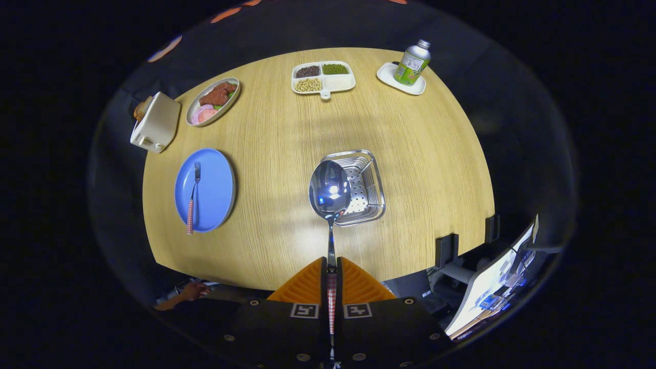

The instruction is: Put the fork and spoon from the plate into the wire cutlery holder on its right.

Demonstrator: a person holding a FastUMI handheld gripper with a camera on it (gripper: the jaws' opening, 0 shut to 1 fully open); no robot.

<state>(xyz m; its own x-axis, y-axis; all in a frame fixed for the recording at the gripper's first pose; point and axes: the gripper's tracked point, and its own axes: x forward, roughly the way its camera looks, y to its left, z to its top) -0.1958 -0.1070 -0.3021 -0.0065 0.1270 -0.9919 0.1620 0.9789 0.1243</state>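
My gripper (331, 266) is shut on the checked handle of a spoon (329, 190), held high above the table. The spoon's shiny bowl points away from me and overlaps the near left part of the metal cutlery holder (368, 187), a perforated steel basket standing on the wood. To the left of the holder lies a blue plate (215, 174). A fork (193, 197) with a checked handle rests on the plate, tines pointing away from me, handle end over the plate's near rim.
A white toaster (155, 122) stands at the table's left edge. Beyond are a plate of food (212, 101), a divided dish of beans (323, 77), and a bottle (412, 63) on a white coaster. A person's hand (192, 292) and a monitor (489, 287) lie below the table's near edge.
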